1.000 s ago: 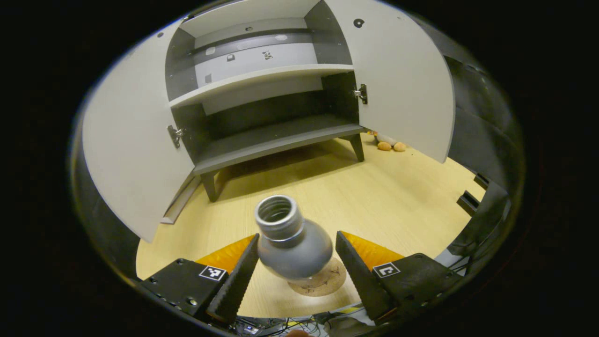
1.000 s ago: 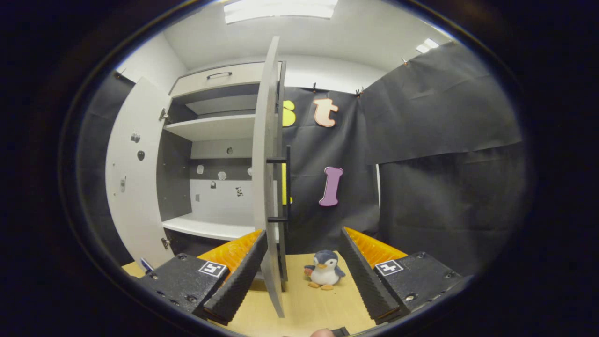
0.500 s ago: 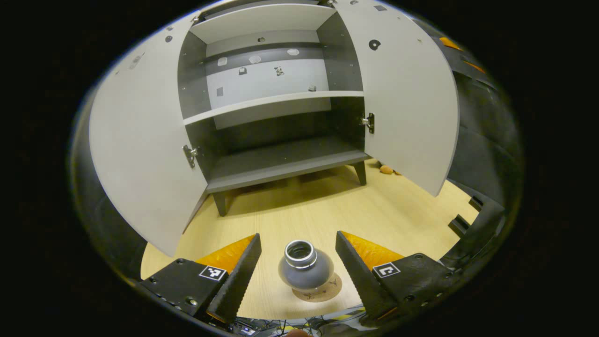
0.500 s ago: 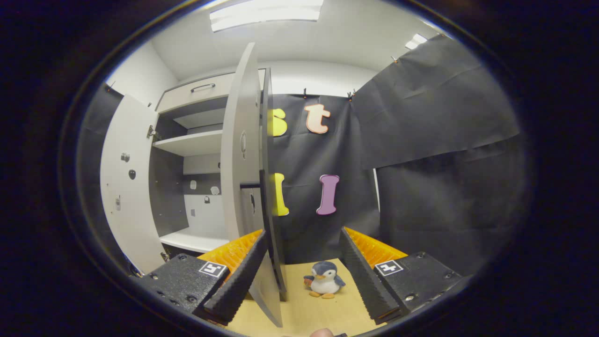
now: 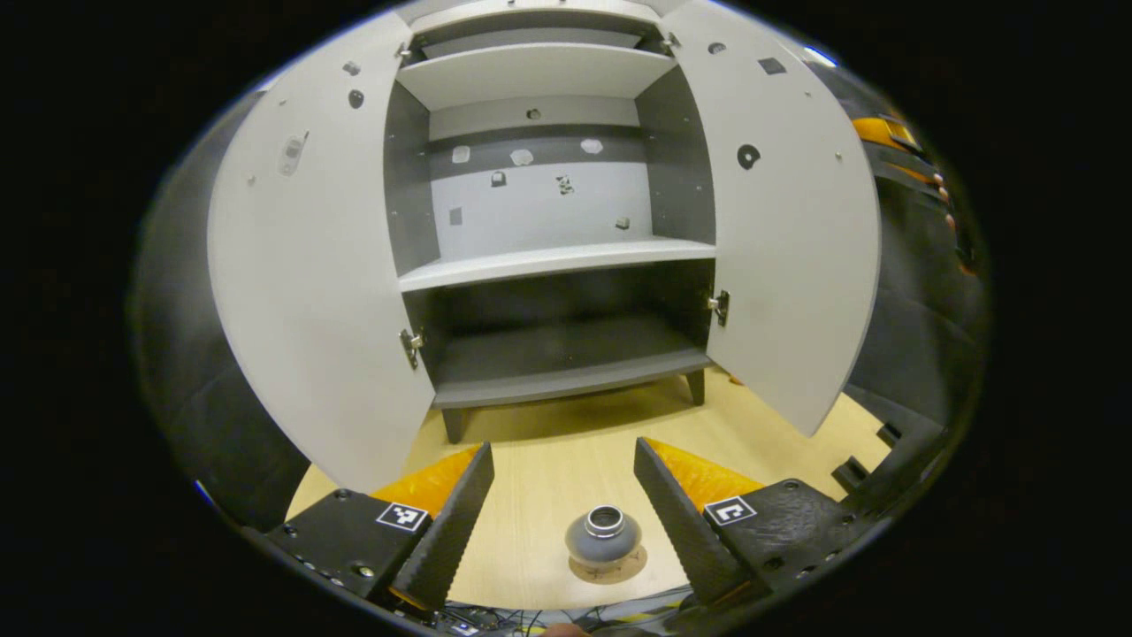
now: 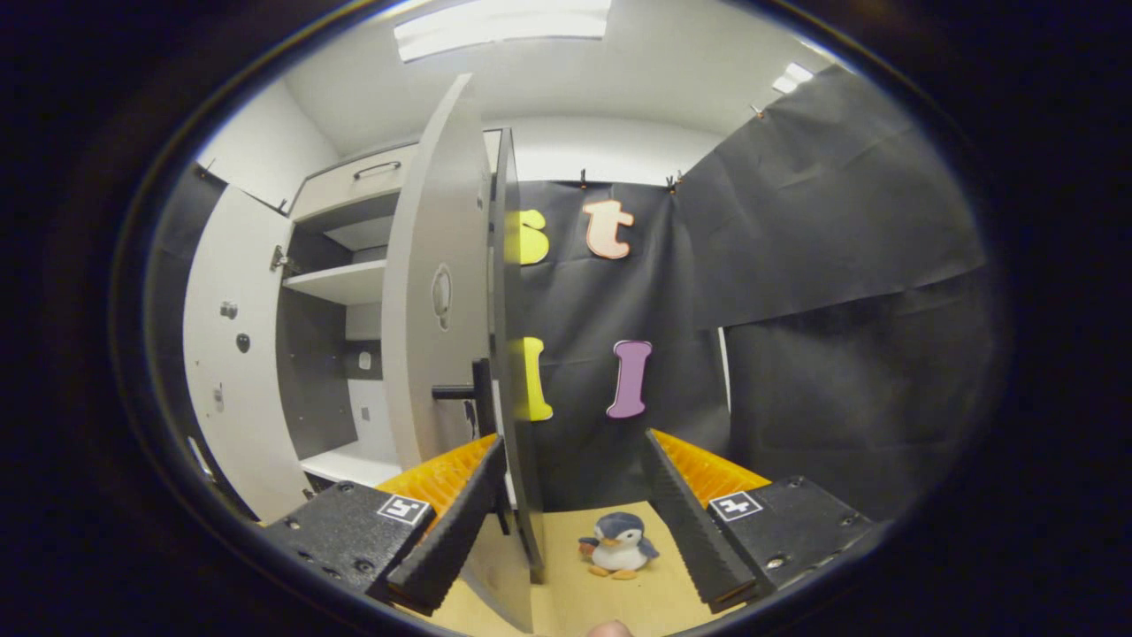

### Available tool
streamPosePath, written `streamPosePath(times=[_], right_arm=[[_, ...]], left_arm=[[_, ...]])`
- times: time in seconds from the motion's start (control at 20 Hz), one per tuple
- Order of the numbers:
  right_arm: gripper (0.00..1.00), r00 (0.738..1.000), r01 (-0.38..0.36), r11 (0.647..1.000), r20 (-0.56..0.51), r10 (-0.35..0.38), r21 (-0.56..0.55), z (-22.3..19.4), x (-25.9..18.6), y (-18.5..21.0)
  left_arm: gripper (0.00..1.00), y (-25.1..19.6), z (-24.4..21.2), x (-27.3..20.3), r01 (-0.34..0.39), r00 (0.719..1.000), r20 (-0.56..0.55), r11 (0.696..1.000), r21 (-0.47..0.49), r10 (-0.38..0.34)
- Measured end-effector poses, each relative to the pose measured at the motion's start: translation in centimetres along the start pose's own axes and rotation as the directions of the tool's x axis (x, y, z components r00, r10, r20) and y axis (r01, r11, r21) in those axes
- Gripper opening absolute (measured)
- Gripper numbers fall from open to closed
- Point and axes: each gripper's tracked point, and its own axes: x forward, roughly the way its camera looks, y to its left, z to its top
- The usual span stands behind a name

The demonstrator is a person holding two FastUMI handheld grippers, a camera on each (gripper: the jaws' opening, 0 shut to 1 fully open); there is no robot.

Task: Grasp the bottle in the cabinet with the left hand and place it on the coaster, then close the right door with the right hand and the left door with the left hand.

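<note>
Standing upright on a round cork coaster [image 5: 608,566], the small grey bottle with an open silver-rimmed neck [image 5: 603,536] sits on the pale wooden floor in front of the white two-door cabinet [image 5: 553,257]. The left gripper [image 5: 561,513] hangs above the bottle, fingers spread wide and touching nothing. The right gripper [image 6: 575,518], equally spread, straddles the edge of the cabinet's open right door [image 6: 439,327], a plush penguin [image 6: 619,545] beyond.

— What's different on the left?
— The left gripper [image 5: 562,509] has risen away from the bottle [image 5: 603,536], which now sits small on the coaster [image 5: 610,568].
— The right?
— The right gripper [image 6: 570,518] has moved behind the right door [image 6: 433,336].
</note>
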Motion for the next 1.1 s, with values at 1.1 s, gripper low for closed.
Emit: streamPosePath(times=[1.1], right_arm=[[0.96,0.982,-0.165,0.986,-0.094,0.165,0.01,-1.5,0.2,3.7]], left_arm=[[0.97,5.8,4.6,-2.5,-0.085,0.992,0.081,0.986,-0.146,0.097]])
